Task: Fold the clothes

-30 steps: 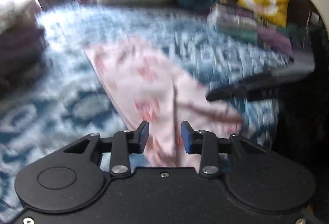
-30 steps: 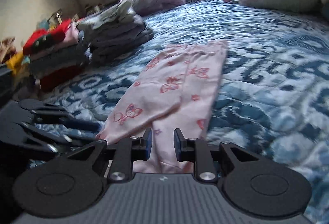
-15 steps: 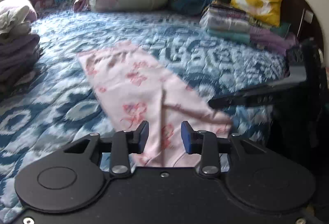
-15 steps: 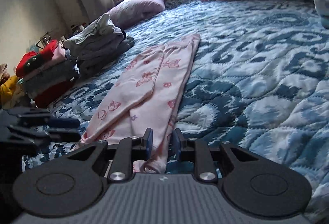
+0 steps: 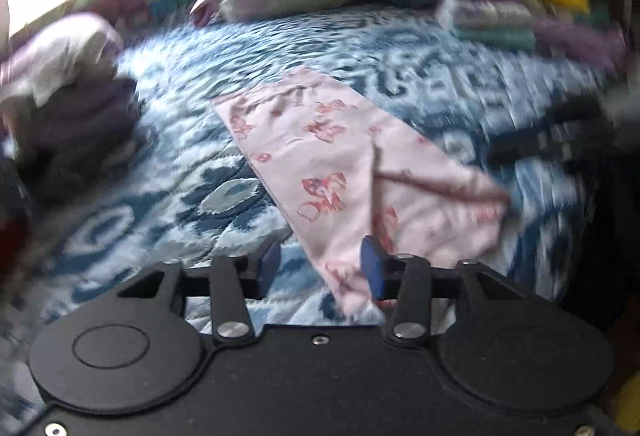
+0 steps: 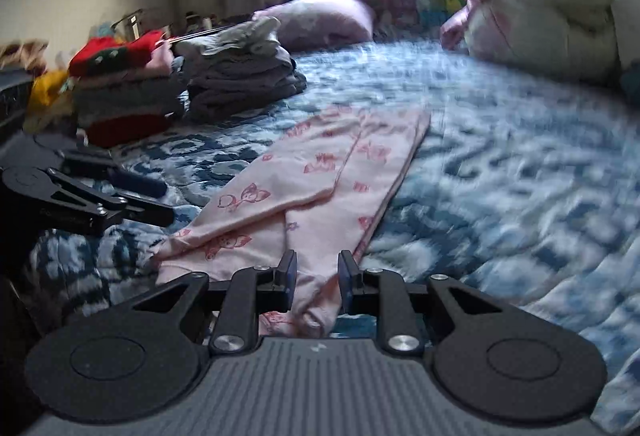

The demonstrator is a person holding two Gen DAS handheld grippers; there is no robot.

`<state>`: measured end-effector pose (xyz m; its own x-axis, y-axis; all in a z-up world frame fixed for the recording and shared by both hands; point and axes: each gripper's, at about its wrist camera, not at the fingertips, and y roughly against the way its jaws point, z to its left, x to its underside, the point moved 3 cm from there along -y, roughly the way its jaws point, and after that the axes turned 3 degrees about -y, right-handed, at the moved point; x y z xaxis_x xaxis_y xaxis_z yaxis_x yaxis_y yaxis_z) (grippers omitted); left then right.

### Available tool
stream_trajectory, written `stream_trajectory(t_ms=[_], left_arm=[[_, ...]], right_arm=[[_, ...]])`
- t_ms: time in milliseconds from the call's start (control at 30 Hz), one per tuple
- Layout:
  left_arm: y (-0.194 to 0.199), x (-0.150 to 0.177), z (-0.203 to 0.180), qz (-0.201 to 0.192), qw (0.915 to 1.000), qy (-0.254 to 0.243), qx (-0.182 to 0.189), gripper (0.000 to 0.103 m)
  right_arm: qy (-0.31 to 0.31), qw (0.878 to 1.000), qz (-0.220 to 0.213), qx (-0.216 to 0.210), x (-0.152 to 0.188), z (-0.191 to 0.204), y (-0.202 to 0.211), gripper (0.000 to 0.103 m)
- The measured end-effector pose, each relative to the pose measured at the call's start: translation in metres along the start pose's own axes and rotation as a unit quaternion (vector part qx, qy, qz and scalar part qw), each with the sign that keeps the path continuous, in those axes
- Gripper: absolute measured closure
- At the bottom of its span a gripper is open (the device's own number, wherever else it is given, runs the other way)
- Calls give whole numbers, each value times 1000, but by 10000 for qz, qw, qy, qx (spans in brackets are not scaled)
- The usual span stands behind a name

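A blue-and-white quilted bed (image 6: 500, 164) is covered by pink printed trousers (image 6: 320, 176), folded clothes stacks (image 6: 240, 76) and pillows (image 6: 324, 16)

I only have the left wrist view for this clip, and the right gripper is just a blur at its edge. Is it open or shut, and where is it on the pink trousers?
Observer: The right gripper is open, with one finger on each side of a leg's cuff end of the pink trousers. It is not closed on the cloth.
Operator: My left gripper looks as if it has cloth between its fingers. Does it?
Observer: No. From the side, the left gripper is open beside the trousers' edge with nothing between its fingers.
Operator: Is anything else on that side?
Observer: Next to the grey pile there is a second folded pile topped with a red garment. Both lie apart from the trousers.
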<state>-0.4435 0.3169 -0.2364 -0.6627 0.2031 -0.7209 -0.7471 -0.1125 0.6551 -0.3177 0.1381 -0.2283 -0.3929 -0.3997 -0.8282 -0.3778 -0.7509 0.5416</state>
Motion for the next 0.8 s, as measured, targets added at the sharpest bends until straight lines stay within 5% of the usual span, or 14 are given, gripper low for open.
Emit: stream_trajectory(t_ms=[167,333,667,800], left_arm=[[-4,26,-29,484,9890,-1326,-437,55],[-11,35,-43,363,9710,-2253,-710,55],[-12,47,-54,-214,9284,-3541,-1110,49],[4,49,-52,42,9301,-3591,-771,50]], right_arm=[[1183,9917,305,388,16,14,6,75],[2469,9626,779,794,47,34,-3,75],[4447,8817,-64,1572,76,69,-23,72],[4515,8766,-215,1654,74,68,-18,70]])
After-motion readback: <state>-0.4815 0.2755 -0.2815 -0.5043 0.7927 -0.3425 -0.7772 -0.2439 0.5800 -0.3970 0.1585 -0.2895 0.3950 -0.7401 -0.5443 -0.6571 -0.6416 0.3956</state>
